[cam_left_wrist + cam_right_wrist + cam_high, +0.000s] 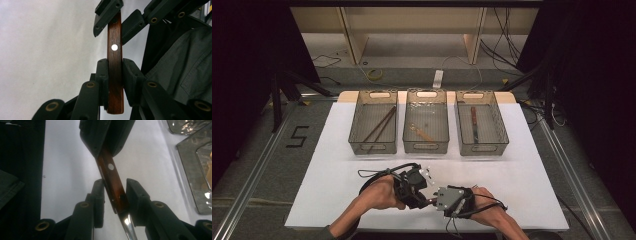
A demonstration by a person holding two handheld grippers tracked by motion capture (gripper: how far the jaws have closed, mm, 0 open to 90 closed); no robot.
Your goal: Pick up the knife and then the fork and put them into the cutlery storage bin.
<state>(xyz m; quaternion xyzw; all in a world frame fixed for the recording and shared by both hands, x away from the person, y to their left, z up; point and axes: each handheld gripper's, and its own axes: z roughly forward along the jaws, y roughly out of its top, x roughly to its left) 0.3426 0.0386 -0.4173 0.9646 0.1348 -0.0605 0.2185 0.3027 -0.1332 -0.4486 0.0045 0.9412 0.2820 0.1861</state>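
Left tongs (115, 72) pinching wooden knife handle (115, 62); right tongs (115, 192) narrowed round it, pad contact unclear. Right gripper view adds shiny blade (128, 225) w/ trays (192, 170).

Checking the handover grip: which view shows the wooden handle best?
Left gripper view: the wooden handle runs full length, rivet visible, pinched between the left gripper pads. Right gripper view shows the handle tilted with metal below, between the right gripper jaws. High view shows just a sliver between the grippers.
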